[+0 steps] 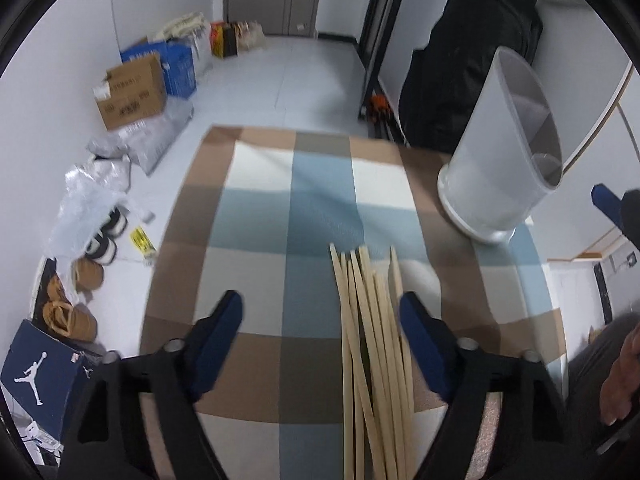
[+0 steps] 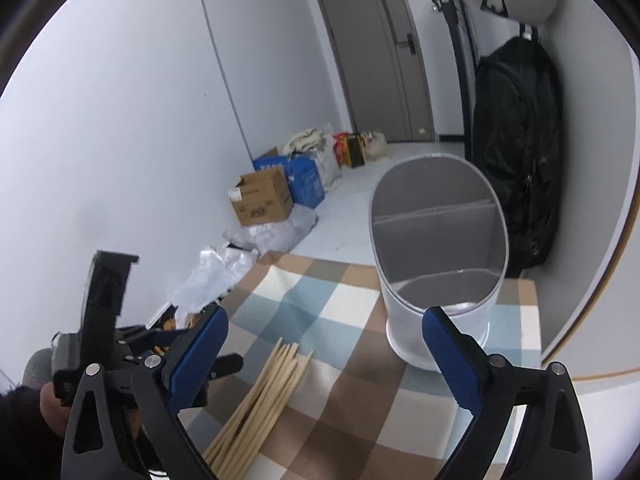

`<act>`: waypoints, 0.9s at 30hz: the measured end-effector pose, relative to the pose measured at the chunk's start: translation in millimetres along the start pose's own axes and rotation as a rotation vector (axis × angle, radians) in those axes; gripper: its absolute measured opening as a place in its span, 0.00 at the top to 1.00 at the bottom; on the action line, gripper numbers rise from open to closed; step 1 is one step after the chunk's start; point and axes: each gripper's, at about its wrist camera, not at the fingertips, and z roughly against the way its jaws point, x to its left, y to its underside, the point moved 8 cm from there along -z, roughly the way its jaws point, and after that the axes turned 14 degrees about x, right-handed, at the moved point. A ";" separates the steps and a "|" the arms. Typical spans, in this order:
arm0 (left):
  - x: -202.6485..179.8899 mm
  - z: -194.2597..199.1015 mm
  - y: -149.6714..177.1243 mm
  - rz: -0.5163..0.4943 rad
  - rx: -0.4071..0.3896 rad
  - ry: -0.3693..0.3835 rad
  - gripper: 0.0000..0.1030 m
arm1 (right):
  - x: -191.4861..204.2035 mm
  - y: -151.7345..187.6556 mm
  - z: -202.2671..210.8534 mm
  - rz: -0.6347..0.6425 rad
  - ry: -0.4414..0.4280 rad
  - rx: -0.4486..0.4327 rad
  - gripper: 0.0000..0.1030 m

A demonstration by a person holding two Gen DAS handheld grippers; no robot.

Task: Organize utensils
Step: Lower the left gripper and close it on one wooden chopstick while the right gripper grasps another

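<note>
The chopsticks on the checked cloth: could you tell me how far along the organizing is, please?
Nothing looks done yet: the chopsticks all lie in a loose bundle on the checked cloth, and the divided holder looks empty. Nothing is in hand either: the left gripper is open above the bundle and the right gripper is open near the holder. Every chopstick remains to be moved.

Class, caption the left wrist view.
Open left gripper above loose wooden chopsticks on a checked cloth, white holder nearby.

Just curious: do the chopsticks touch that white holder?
Apart. In the right wrist view, checked cloth shows between the chopsticks and the holder; the left wrist view agrees.
</note>
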 end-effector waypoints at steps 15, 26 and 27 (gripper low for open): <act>-4.7 -33.5 -16.8 0.071 0.134 0.077 0.64 | -12.6 -2.1 -19.5 -0.074 -0.059 0.065 0.07; -13.7 -31.8 -18.0 0.050 0.128 0.045 0.98 | -14.6 -5.7 -24.5 -0.093 -0.085 0.082 0.08; -14.0 -30.6 -17.3 0.046 0.123 0.035 0.98 | -14.9 -5.5 -24.4 -0.093 -0.082 0.082 0.08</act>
